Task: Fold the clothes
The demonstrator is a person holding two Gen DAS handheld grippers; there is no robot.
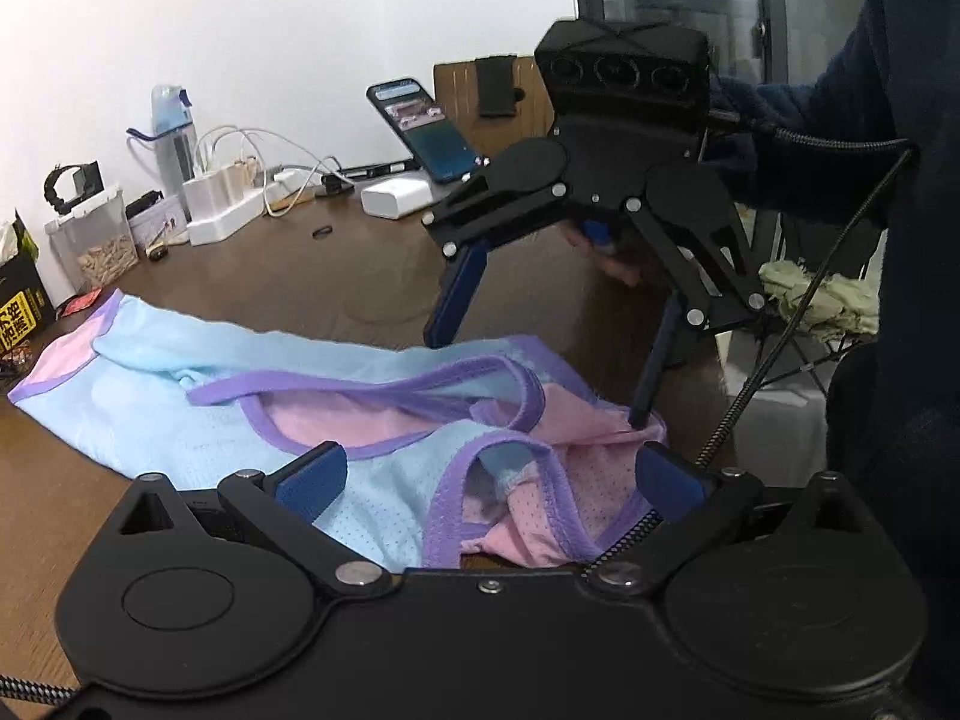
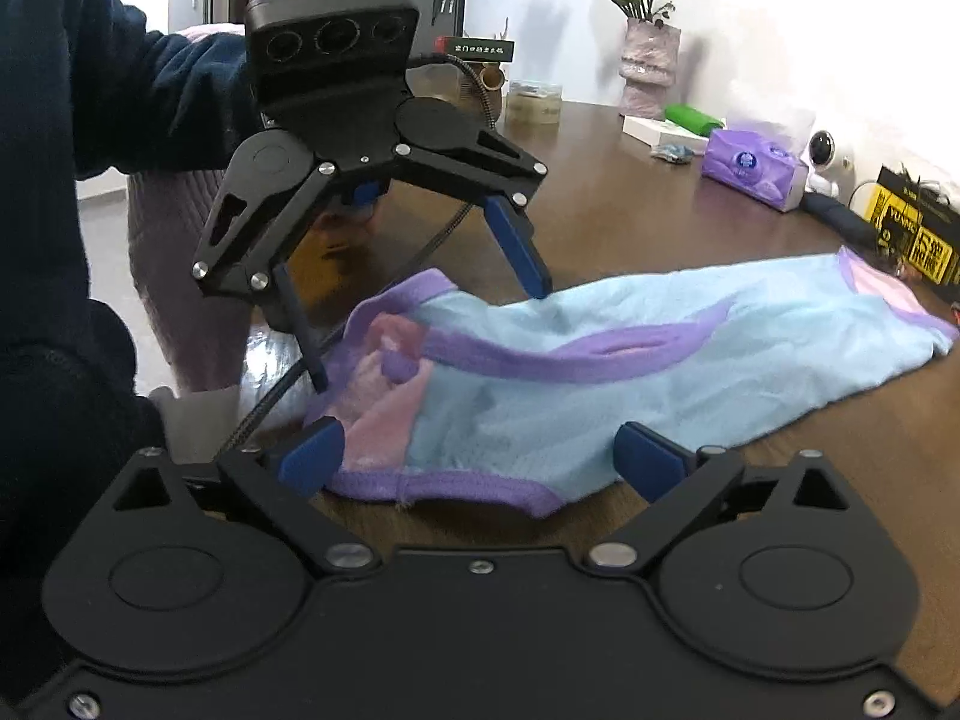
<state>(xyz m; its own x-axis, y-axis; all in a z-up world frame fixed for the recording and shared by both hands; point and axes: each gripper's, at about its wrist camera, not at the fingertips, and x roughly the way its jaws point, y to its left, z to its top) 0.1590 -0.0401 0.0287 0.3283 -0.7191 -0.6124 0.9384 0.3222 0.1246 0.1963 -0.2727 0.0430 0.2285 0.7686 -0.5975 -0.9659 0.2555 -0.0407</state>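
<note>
Left wrist view: one sleeveless mesh garment, light blue and pink with purple binding (image 1: 252, 420), lying on a dark brown wooden table (image 1: 336, 276), near the table's edge on the person's side. Condition: partly gathered, not flat; the armhole and neck bindings loop over one another at the near end, where pink panels show through and the cloth bunches. The far end, finished with a pink panel and purple edge, lies smoother. Progress, as a judgement: an early or middle stage of folding; the piece looks doubled lengthwise into a narrow band, but no tidy compact packet exists yet, so smoothing the crumpled strap end and folding across the length appear to remain. Orientation: the long axis runs along the table, from the bunched strap end just below both tools to the hem end pointing away toward the clutter at the table's far side; in the right wrist view the same garment (image 2: 600, 384) stretches from lower left up to the right, hem end nearest a yellow-and-black box (image 2: 912, 234). Tools: left gripper (image 1: 489, 480) spread wide, blue pads either side of the strap end, pressing on nothing; right gripper (image 2: 480, 459) likewise spread wide, its pads straddling the purple-bound edge without pinching it. Each gripper hangs just above the cloth, the right one's far fingertip (image 1: 637, 414) touching or nearly touching the pink corner; which, cannot be told. Nothing is lifted.
</note>
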